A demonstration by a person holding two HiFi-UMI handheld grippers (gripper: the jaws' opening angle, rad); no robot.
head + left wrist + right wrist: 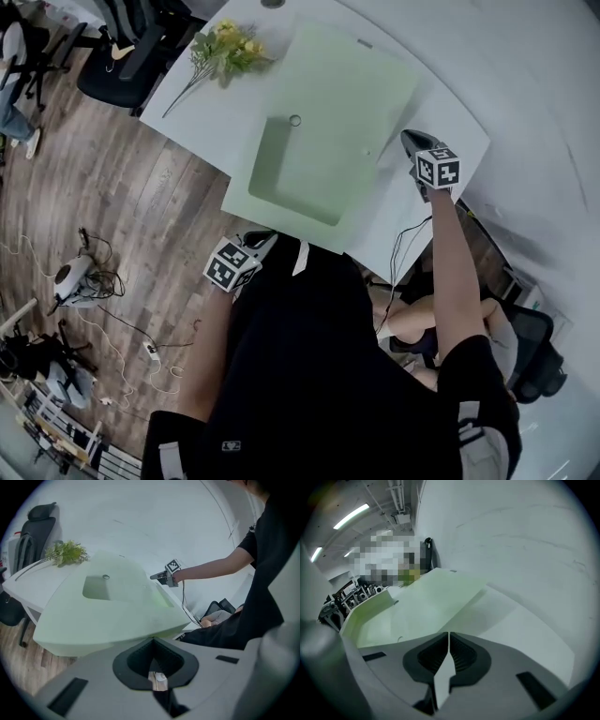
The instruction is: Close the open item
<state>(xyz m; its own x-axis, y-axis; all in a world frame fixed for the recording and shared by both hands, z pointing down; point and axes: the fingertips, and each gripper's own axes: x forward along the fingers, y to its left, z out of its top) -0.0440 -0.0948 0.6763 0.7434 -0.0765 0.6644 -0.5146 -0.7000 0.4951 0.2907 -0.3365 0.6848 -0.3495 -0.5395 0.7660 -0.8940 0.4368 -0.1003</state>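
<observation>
A big pale green case (pixel 328 122) lies on the white table (pixel 206 112). Its top has a rectangular recess (pixel 291 173) with a small ring (pixel 295 120). In the right gripper view its broad panel (pixel 440 602) slopes beside a raised rim (pixel 370 604). My left gripper (pixel 261 241) is shut and empty at the case's near corner, just below its edge (pixel 108 639). My right gripper (pixel 410 142) is shut and empty over the table by the case's right side. The left gripper view shows the right gripper (pixel 161 576) at the case's far side.
A bunch of yellow flowers (pixel 225 52) lies on the table behind the case. Black office chairs (pixel 131 47) stand at the far left. Cables and a small device (pixel 70 277) lie on the wooden floor. A seated person's legs (pixel 422 323) are by the table's right end.
</observation>
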